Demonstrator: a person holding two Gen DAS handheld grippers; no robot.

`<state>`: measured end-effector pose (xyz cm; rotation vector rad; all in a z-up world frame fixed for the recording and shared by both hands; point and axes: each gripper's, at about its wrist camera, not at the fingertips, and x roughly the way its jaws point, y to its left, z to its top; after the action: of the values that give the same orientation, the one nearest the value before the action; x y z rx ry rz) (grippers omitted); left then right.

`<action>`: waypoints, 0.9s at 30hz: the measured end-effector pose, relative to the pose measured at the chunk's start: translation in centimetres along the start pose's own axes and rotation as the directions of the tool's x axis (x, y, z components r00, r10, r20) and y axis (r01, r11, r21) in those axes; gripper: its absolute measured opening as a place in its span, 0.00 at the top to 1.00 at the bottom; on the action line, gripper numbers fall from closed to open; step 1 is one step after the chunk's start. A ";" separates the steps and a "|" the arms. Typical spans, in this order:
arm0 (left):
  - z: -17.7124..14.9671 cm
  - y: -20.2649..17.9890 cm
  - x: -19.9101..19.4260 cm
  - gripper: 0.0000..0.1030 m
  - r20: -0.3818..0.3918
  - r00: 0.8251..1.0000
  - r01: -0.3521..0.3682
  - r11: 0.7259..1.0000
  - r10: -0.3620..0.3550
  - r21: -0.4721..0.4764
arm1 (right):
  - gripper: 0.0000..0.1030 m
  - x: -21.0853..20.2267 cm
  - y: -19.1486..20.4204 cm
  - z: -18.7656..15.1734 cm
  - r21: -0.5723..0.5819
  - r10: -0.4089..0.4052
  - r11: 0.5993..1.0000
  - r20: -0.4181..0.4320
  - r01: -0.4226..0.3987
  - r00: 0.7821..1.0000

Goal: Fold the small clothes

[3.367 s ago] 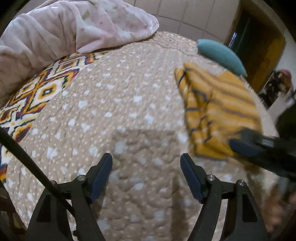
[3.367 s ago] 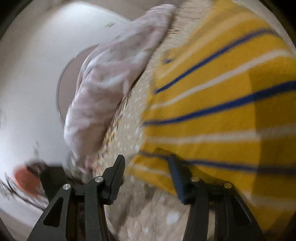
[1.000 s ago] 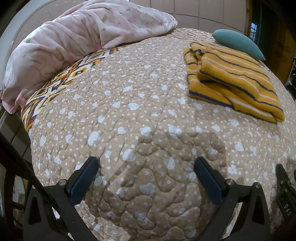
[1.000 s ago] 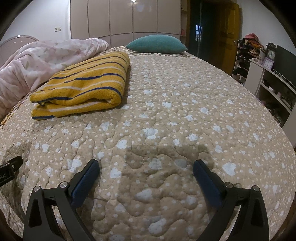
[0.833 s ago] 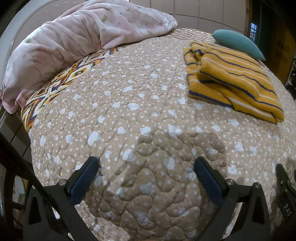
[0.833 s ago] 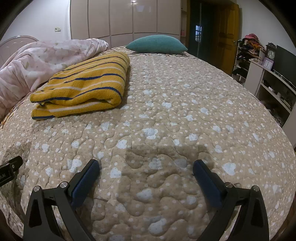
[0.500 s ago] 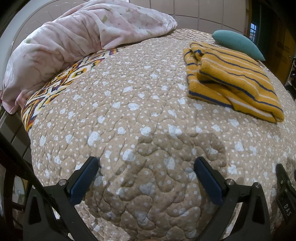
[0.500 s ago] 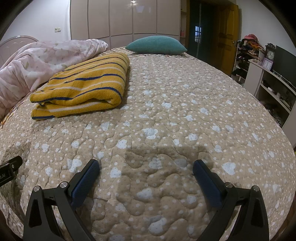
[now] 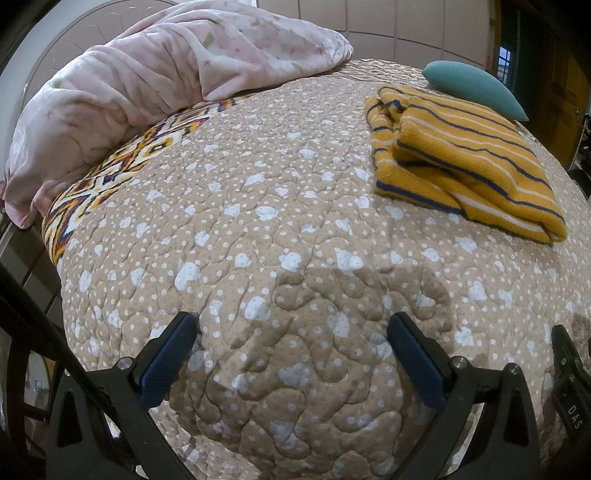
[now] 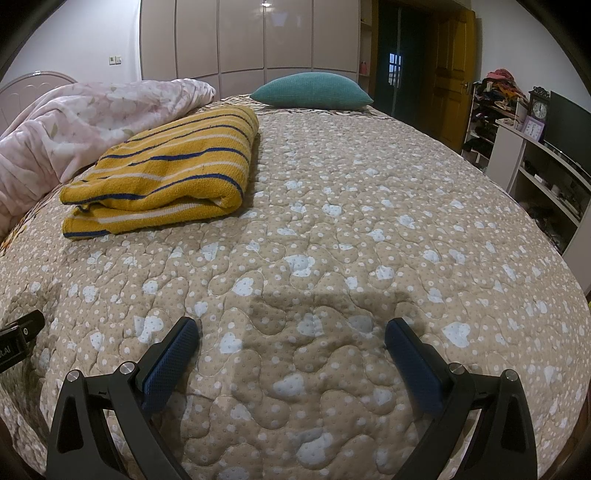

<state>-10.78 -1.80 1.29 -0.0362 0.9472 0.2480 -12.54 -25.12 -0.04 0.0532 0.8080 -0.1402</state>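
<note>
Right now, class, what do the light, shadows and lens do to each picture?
Left wrist view: fisheye bulges the quilt; a soft shadow lies just ahead of the open left tongs. Right wrist view: sharp, evenly lit; glare on the wardrobe doors; shadow ahead of the open right tongs.

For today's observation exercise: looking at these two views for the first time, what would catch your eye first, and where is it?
The folded mustard-yellow striped garment stands out first, lying on the beige quilted bedspread near a rumpled pink duvet. A teal pillow lies at the far end of the bed. Both the left gripper and right gripper are open and empty.
</note>
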 end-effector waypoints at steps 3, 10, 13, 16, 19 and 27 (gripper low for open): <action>-0.1 0.0 0.0 0.00 0.002 1.000 0.000 1.000 0.000 0.001 | 0.01 0.0 0.0 0.0 0.000 0.000 1.000 0.000 0.000 1.000; -0.1 0.0 0.0 0.00 0.003 1.000 0.000 1.000 0.000 0.001 | 0.01 0.0 0.0 -0.1 0.000 0.000 1.000 0.002 0.000 1.000; -0.2 0.0 -0.1 0.00 0.004 1.000 -0.001 1.000 0.001 0.001 | 0.01 0.0 0.0 -0.1 0.000 0.000 1.000 0.002 0.000 1.000; -0.2 0.0 -0.1 0.00 0.006 1.000 -0.001 1.000 0.001 0.001 | 0.01 0.0 0.1 -0.1 0.000 -0.001 1.000 0.002 0.001 1.000; -0.2 0.1 -0.1 0.00 0.005 1.000 -0.001 1.000 0.001 0.001 | 0.01 0.0 0.1 -0.1 0.000 -0.001 1.000 0.003 0.001 1.000; -0.1 0.1 -0.1 0.00 -0.002 1.000 0.018 1.000 -0.018 0.002 | 0.00 -0.2 0.1 0.1 -0.001 -0.005 1.000 -0.002 0.005 1.000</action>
<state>-10.95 -1.73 1.35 -0.0430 0.9489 0.2302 -12.63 -25.01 0.15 0.0500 0.8102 -0.1446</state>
